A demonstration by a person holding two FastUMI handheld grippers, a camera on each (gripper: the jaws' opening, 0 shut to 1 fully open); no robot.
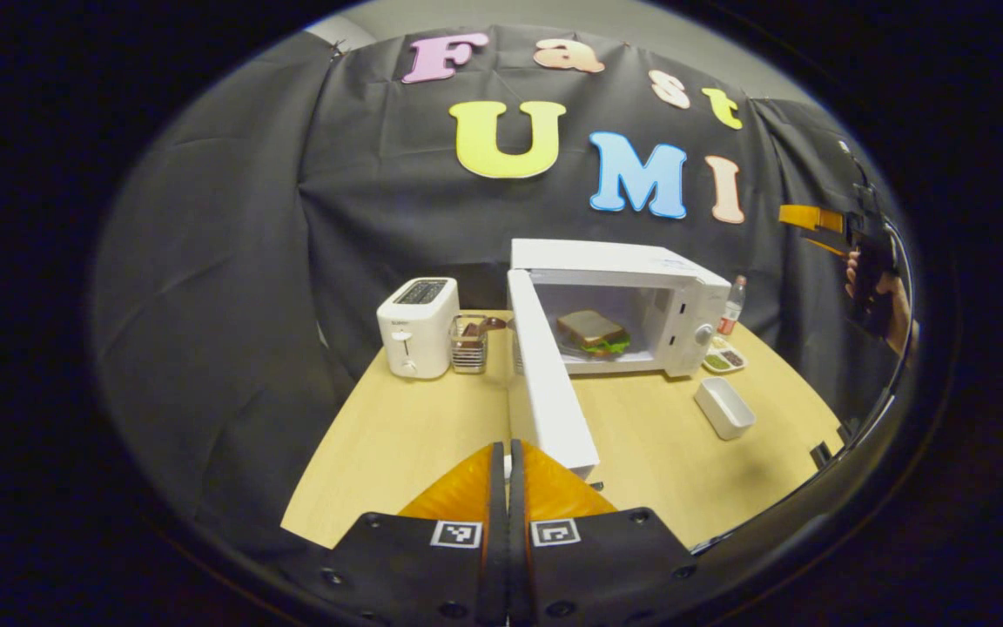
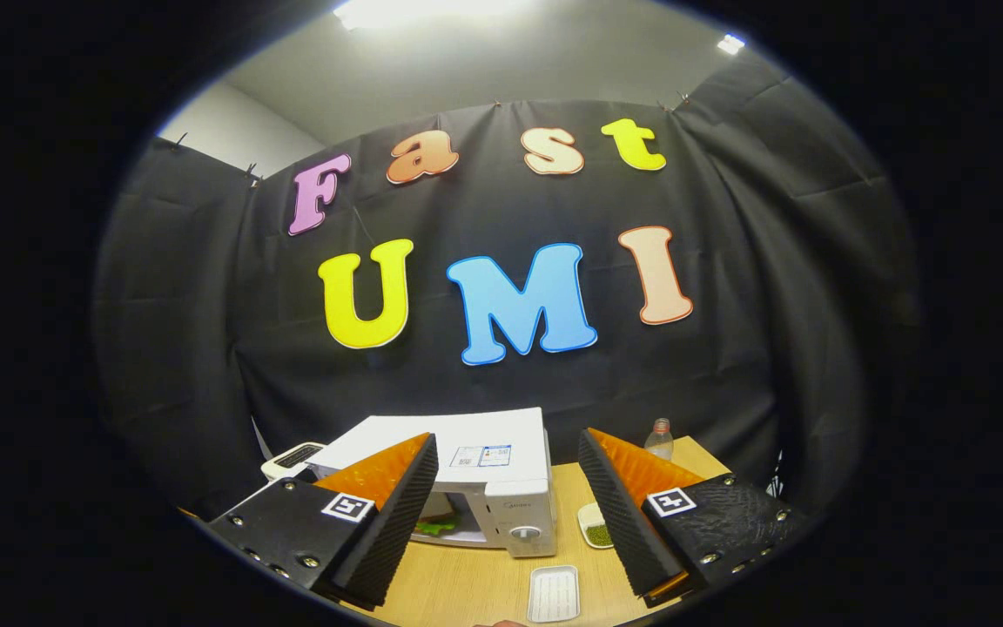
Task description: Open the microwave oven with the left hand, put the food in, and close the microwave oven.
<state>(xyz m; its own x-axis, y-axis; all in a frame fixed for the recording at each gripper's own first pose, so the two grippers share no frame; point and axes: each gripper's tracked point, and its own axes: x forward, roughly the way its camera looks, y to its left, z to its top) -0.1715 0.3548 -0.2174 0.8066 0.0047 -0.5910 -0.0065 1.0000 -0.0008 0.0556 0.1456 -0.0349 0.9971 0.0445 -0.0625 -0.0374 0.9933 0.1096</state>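
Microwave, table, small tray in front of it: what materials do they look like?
Microwave: white painted metal or plastic by its look, smooth and matt; I can't tell which.
Table: light wood or wood-look laminate, an even pale tan with faint grain and low sheen.
Tray: probably white plastic, with thin uniform walls; its floor looks ribbed in the right gripper view.

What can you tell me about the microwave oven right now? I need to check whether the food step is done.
The microwave oven is a white box, glossy like painted metal or plastic, standing upright toward the back of the wooden table. Its door is swung wide open on the left hinge, its edge pointing at the left gripper. A sandwich lies inside the lit cavity. A round knob sits on the right control panel. Neither gripper touches it.
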